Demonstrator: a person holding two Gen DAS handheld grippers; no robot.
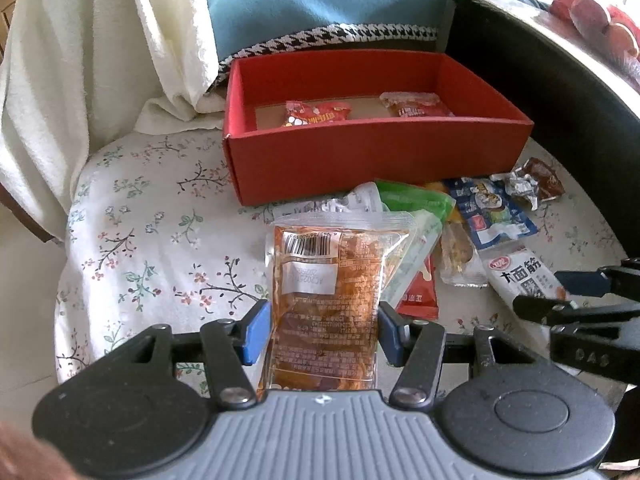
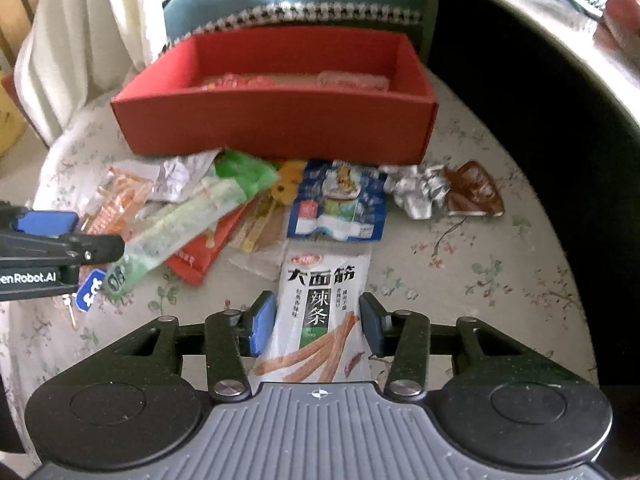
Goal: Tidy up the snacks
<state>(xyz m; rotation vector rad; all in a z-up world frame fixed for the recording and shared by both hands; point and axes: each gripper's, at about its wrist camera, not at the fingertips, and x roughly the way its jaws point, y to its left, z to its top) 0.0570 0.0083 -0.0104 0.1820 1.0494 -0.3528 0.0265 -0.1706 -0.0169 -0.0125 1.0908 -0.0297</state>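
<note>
Blue-padded fingers of the left gripper are clamped on both sides of a clear orange-brown snack packet, barcode face toward the camera. The packet stands upright between the pads, raised above the floral cloth that covers the surface. The left gripper is level and points toward the red box, which sits at the far side of the cloth against a teal cushion.

Inside the red box lie two red-wrapped snacks: one at left, one at right.

The right gripper is held low, tilted slightly down toward the cloth, also facing the red box. Its pads stand on either side of a white spicy-strip packet lying flat on the cloth. Whether the pads press on the packet cannot be determined; a narrow gap appears on each side.

Loose snacks lie in a pile between the grippers and the box: a green packet, a red packet, a blue packet, and a crumpled foil-and-brown wrapper off to the right. In the right wrist view the left gripper enters from the left edge, beside the pile.
</note>
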